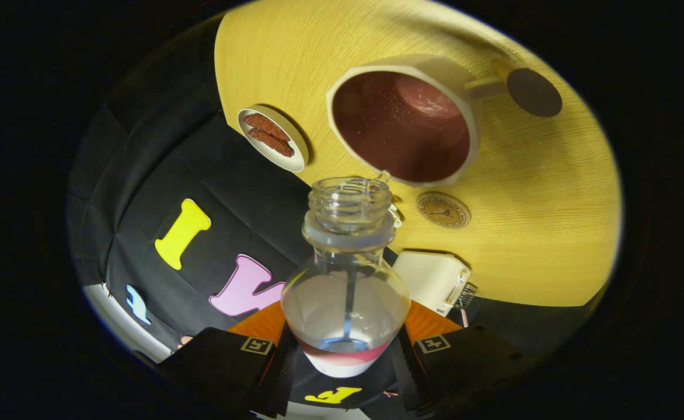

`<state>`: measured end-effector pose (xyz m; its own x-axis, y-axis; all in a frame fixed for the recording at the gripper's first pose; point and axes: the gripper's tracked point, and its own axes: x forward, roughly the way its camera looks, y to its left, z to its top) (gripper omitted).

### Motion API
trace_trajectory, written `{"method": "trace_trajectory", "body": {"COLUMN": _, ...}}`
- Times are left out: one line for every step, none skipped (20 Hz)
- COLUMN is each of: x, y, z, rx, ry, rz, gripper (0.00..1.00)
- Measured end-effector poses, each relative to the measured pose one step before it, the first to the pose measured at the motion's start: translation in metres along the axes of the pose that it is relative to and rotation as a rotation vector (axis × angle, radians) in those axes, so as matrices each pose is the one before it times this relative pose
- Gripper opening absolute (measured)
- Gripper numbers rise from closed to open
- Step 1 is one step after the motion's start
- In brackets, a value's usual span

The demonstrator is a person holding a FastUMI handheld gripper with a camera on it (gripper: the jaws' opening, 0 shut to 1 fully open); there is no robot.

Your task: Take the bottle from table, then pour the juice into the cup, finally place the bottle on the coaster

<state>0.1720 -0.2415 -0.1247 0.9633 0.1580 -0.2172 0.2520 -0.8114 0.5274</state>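
The fingers clamp the clear plastic bottle on both sides. Its long axis runs toward twelve o'clock, open mouth just short of the white cup's rim; the round wooden coaster lies on the counter at one o'clock.

The tool is rolled well over to one side — both fingers clamped inward on their load.
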Motion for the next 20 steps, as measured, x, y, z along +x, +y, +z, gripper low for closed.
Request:
{"method": "trace_trajectory", "body": {"x": -0.00065, "y": 0.00151, "z": 0.00105, "rx": 0.00219, "ry": -0.00544, "rz": 0.00138, "gripper": 0.74}}
{"method": "trace_trajectory", "body": {"x": -0.00038, "y": -0.00003, "z": 0.00119, "rx": 0.00237, "ry": -0.00601, "rz": 0.00039, "gripper": 0.74}}
{"method": "trace_trajectory", "body": {"x": -0.00123, "y": -0.00096, "z": -0.00015, "rx": -0.00668, "ry": -0.00875, "rz": -0.00141, "gripper": 0.74}}
{"method": "trace_trajectory", "body": {"x": -0.00068, "y": -0.00129, "z": 0.00115, "rx": -0.02185, "ry": -0.01442, "rz": -0.00076, "gripper": 0.74}}
{"method": "trace_trajectory", "body": {"x": -0.00022, "y": -0.00281, "z": 0.00031, "rx": -0.02715, "ry": -0.00894, "rz": -0.00508, "gripper": 0.74}}
{"method": "trace_trajectory", "body": {"x": -0.00112, "y": -0.00165, "z": -0.00187, "rx": -0.02282, "ry": -0.00373, "rz": -0.00282, "gripper": 0.74}}
{"method": "trace_trajectory", "body": {"x": -0.00008, "y": 0.00040, "z": -0.00002, "rx": -0.01680, "ry": -0.00316, "rz": -0.00022, "gripper": 0.73}}
{"method": "trace_trajectory", "body": {"x": -0.00139, "y": 0.00048, "z": 0.00038, "rx": -0.02215, "ry": -0.00738, "rz": 0.00721, "gripper": 0.73}}
{"method": "trace_trajectory", "body": {"x": -0.00210, "y": 0.00164, "z": -0.00015, "rx": -0.03063, "ry": -0.00857, "rz": 0.01162, "gripper": 0.73}}
{"method": "trace_trajectory", "body": {"x": -0.00219, "y": 0.00137, "z": 0.00061, "rx": -0.04555, "ry": -0.01430, "rz": 0.01466, "gripper": 0.73}}
{"method": "trace_trajectory", "body": {"x": -0.00237, "y": -0.00011, "z": 0.00112, "rx": -0.05597, "ry": -0.01476, "rz": 0.00969, "gripper": 0.73}}
{"method": "trace_trajectory", "body": {"x": -0.00421, "y": -0.00077, "z": -0.00142, "rx": -0.05882, "ry": -0.00627, "rz": 0.00914, "gripper": 0.73}}
{"method": "trace_trajectory", "body": {"x": -0.00294, "y": -0.00019, "z": -0.00121, "rx": -0.05798, "ry": -0.00225, "rz": 0.00409, "gripper": 0.73}}
{"method": "trace_trajectory", "body": {"x": -0.00271, "y": -0.00020, "z": -0.00130, "rx": -0.05126, "ry": 0.00094, "rz": 0.00477, "gripper": 0.73}}
{"method": "trace_trajectory", "body": {"x": -0.00233, "y": 0.00138, "z": -0.00106, "rx": -0.04669, "ry": -0.00257, "rz": 0.00753, "gripper": 0.73}}
{"method": "trace_trajectory", "body": {"x": -0.00232, "y": 0.00135, "z": -0.00167, "rx": -0.04525, "ry": -0.00423, "rz": 0.00935, "gripper": 0.73}}
{"method": "trace_trajectory", "body": {"x": -0.00317, "y": -0.00021, "z": -0.00132, "rx": -0.05961, "ry": -0.00933, "rz": 0.00375, "gripper": 0.73}}
{"method": "trace_trajectory", "body": {"x": -0.00424, "y": -0.00180, "z": -0.00236, "rx": -0.07638, "ry": -0.00990, "rz": 0.00061, "gripper": 0.73}}
{"method": "trace_trajectory", "body": {"x": -0.00323, "y": -0.00156, "z": -0.00200, "rx": -0.08366, "ry": -0.01073, "rz": -0.00268, "gripper": 0.73}}
{"method": "trace_trajectory", "body": {"x": -0.00179, "y": 0.00052, "z": -0.00554, "rx": -0.08482, "ry": -0.00630, "rz": -0.00088, "gripper": 0.73}}
